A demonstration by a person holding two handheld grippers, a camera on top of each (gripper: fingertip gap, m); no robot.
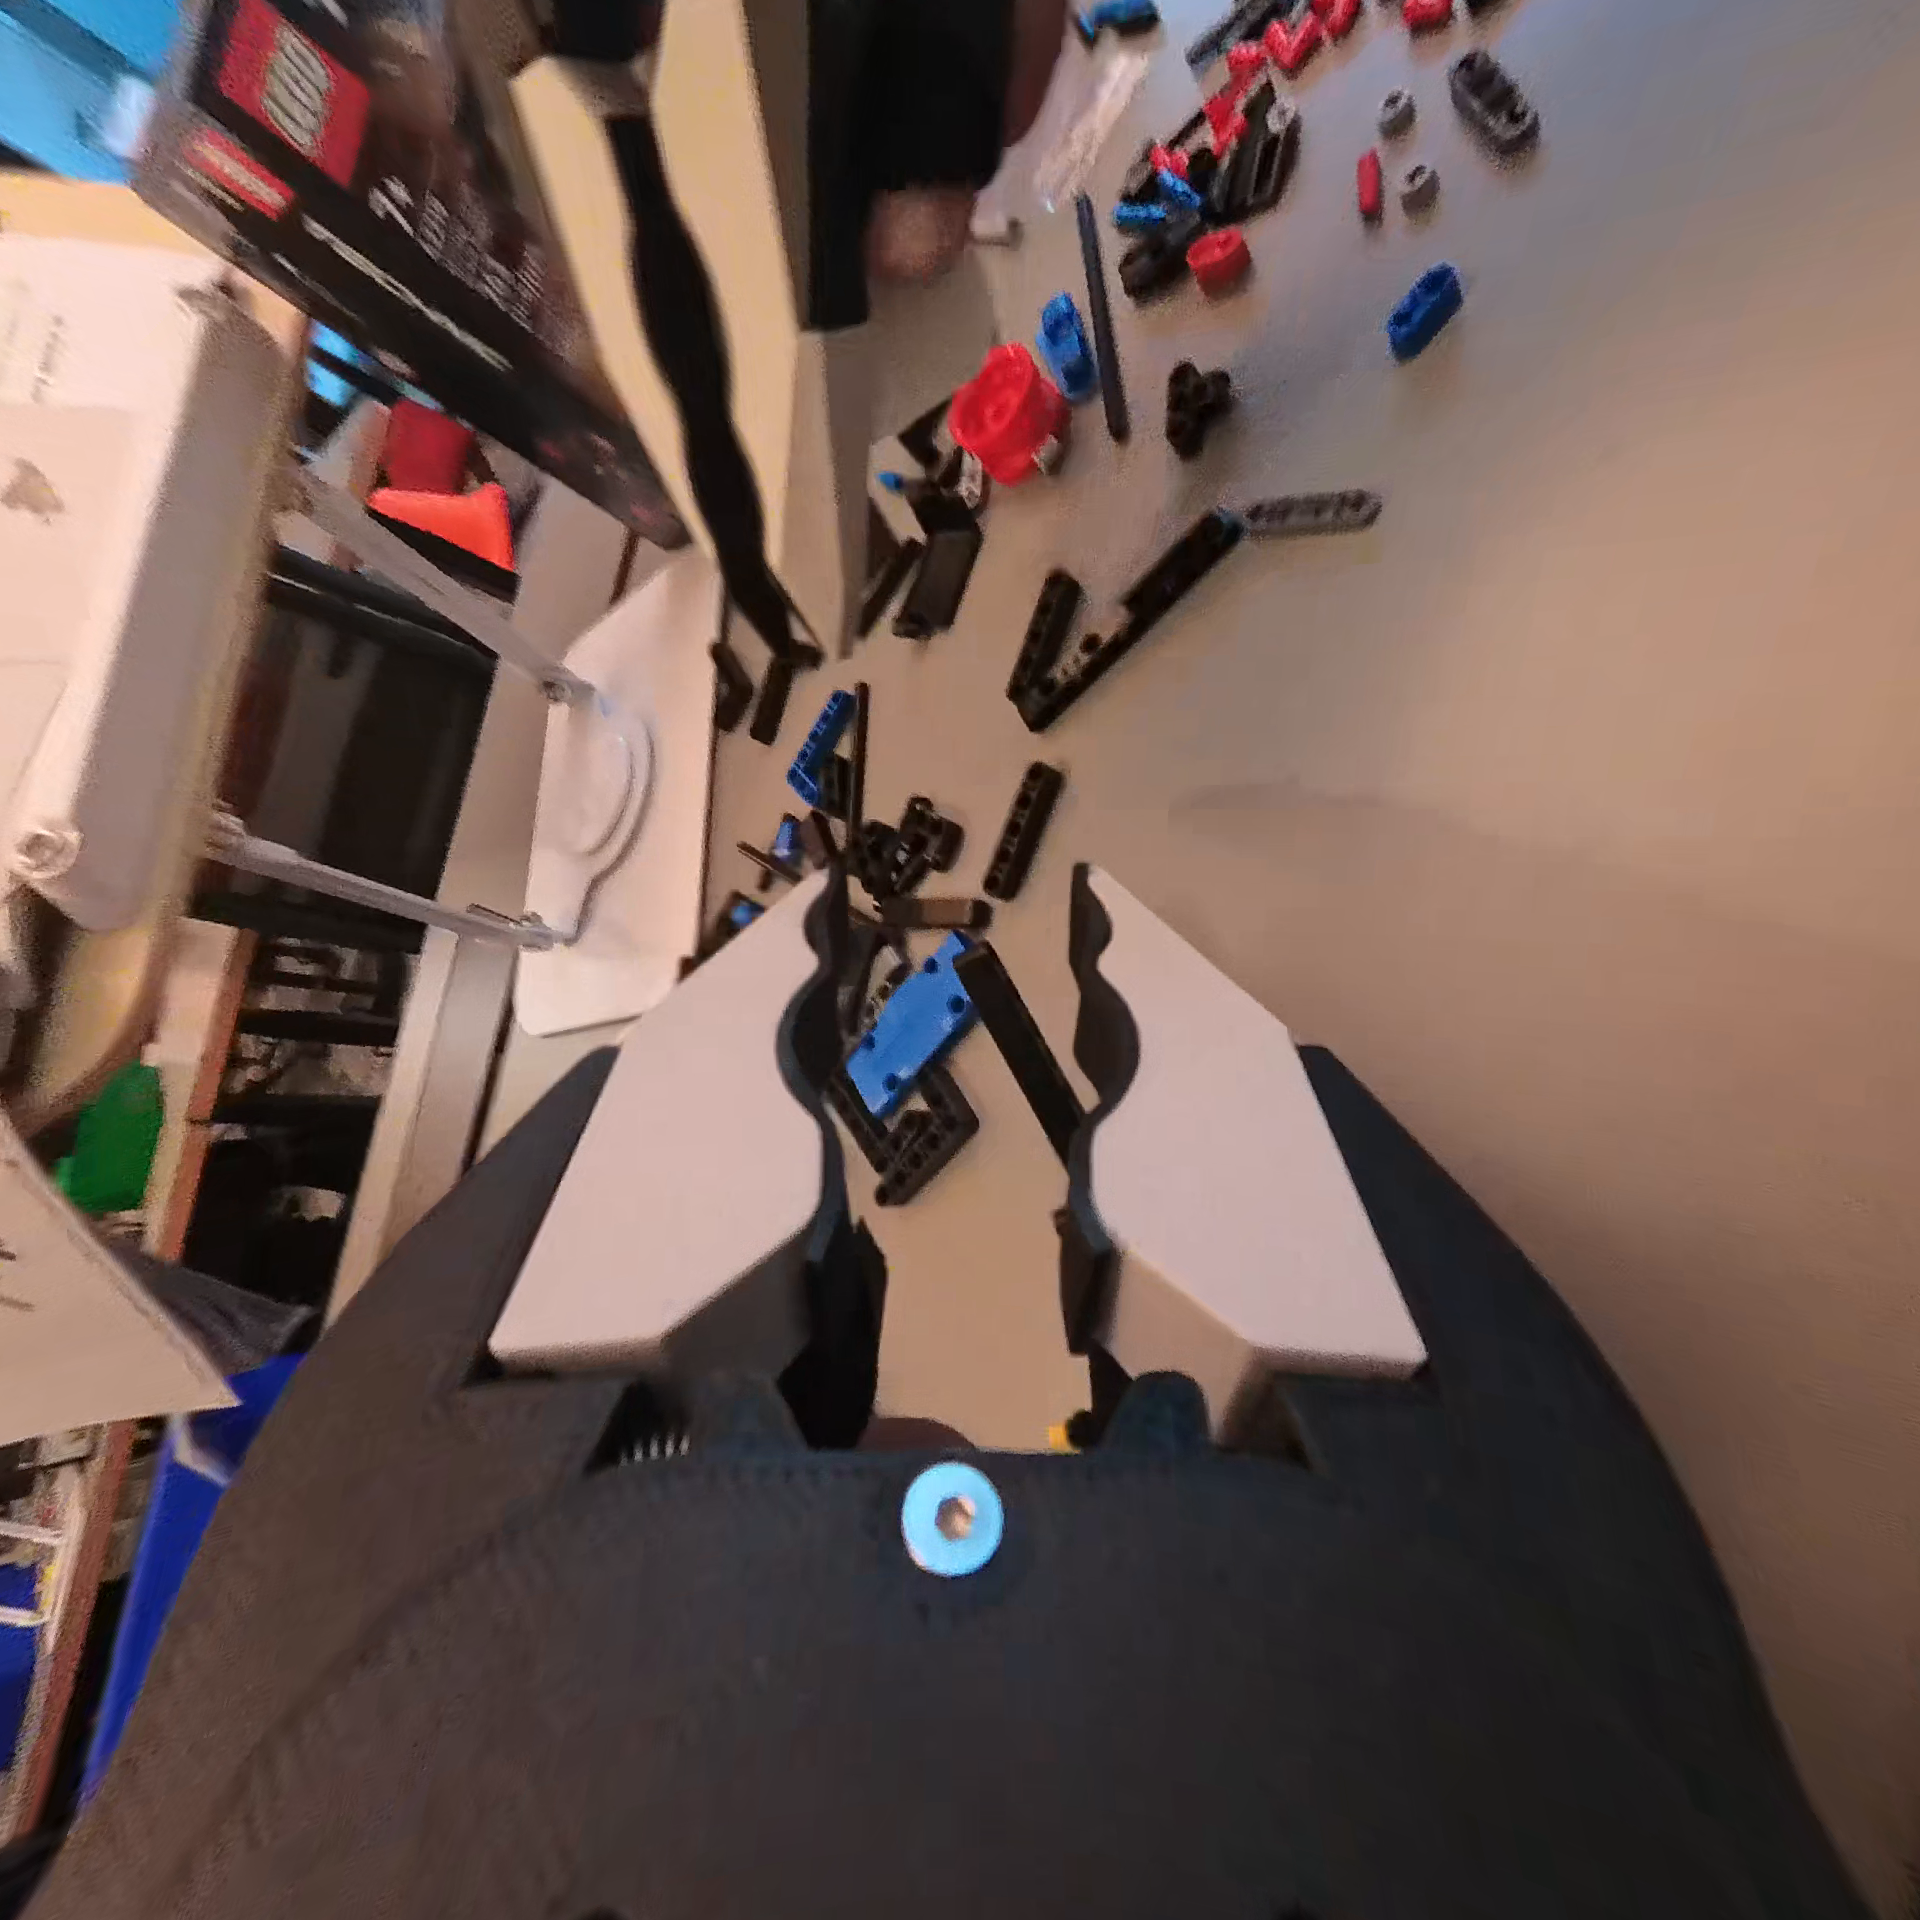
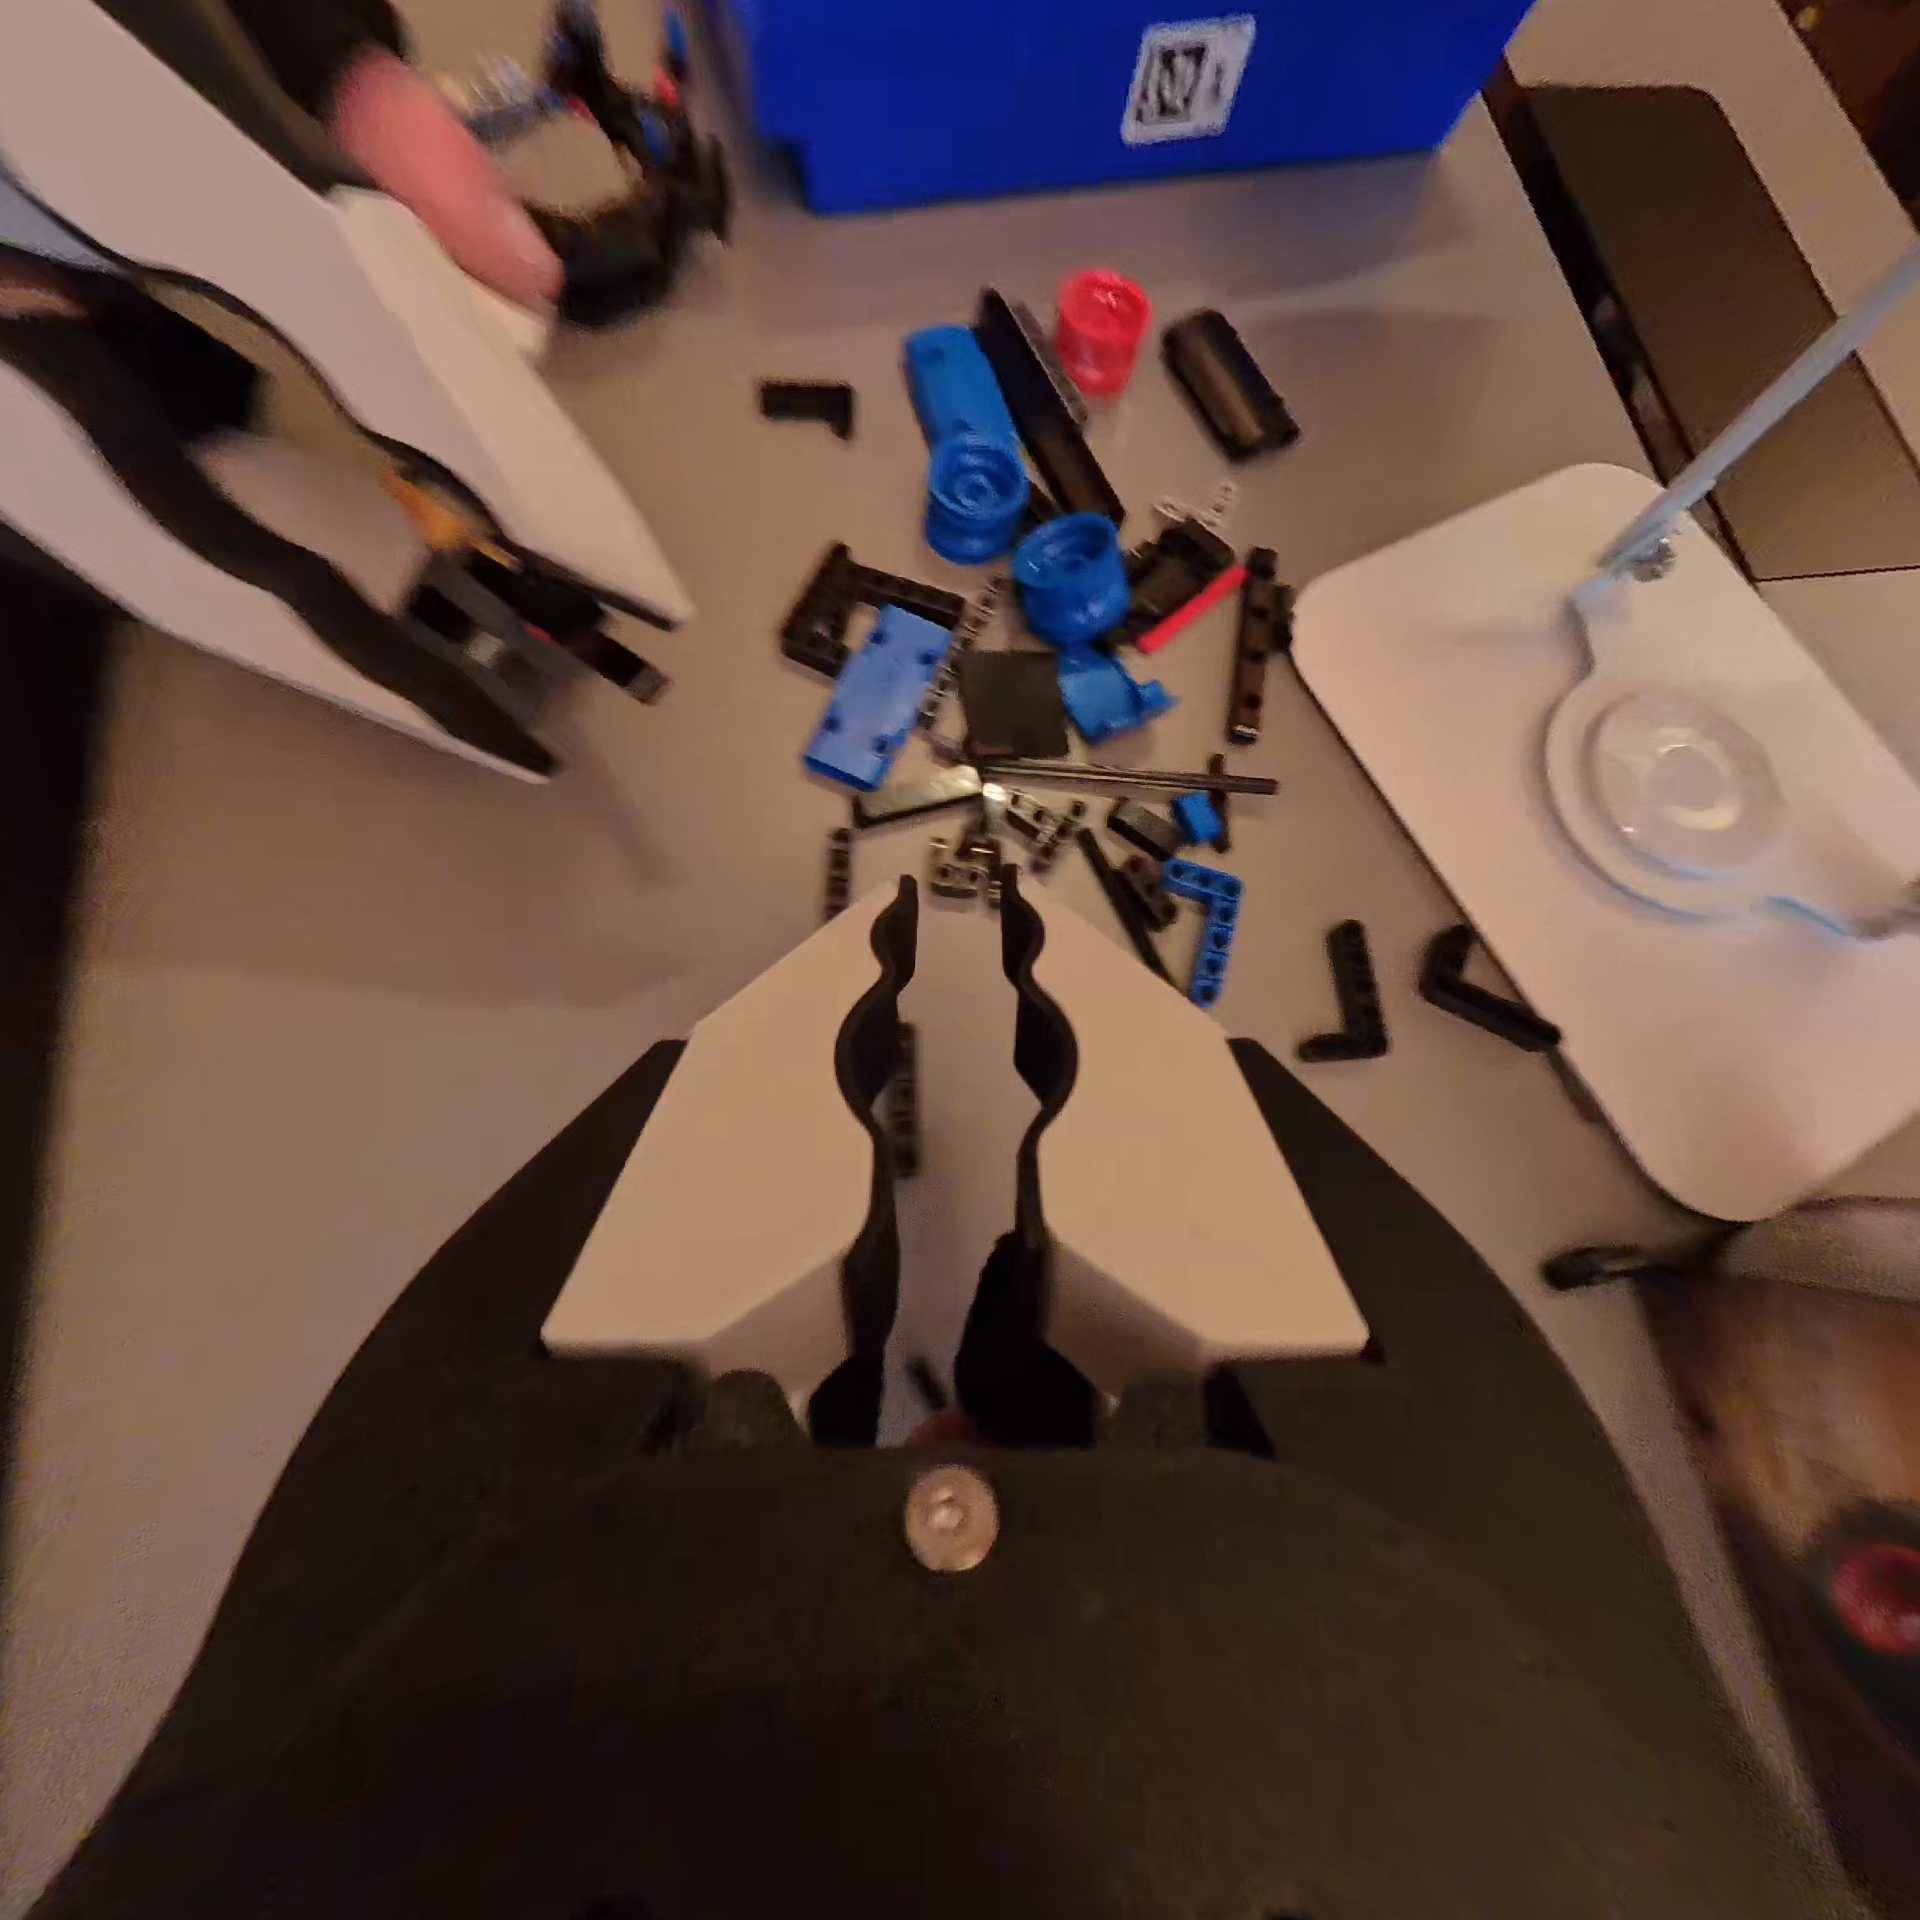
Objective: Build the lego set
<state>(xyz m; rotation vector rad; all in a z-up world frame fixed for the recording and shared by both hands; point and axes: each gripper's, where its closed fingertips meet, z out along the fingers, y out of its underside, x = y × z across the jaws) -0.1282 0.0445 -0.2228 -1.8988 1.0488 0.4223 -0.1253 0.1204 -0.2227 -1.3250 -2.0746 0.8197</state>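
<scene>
Loose Lego Technic parts lie on a beige table. In the left wrist view my left gripper (image 1: 954, 883) is open, low over a blue panel piece (image 1: 914, 1023) that lies on a black frame (image 1: 920, 1138), with a black beam (image 1: 1023, 1044) beside it; all three lie between the fingers, and none is gripped. In the right wrist view my right gripper (image 2: 958, 881) is open with a narrow gap and empty, just short of a pile holding the blue panel (image 2: 878, 696), two blue wheels (image 2: 1070, 577) and a red wheel (image 2: 1101, 327). The left gripper (image 2: 623, 681) shows at upper left.
A white stand base with a clear lens (image 2: 1455, 831) sits right of the pile. A blue bin (image 2: 1039, 104) stands behind it. A hand (image 2: 447, 177) rests by a black part-built assembly (image 2: 623, 229). The dark set box (image 1: 395, 260) leans at the left. More red, blue and black parts (image 1: 1226, 208) lie farther off. There is about 8 cm between the tips of the two grippers.
</scene>
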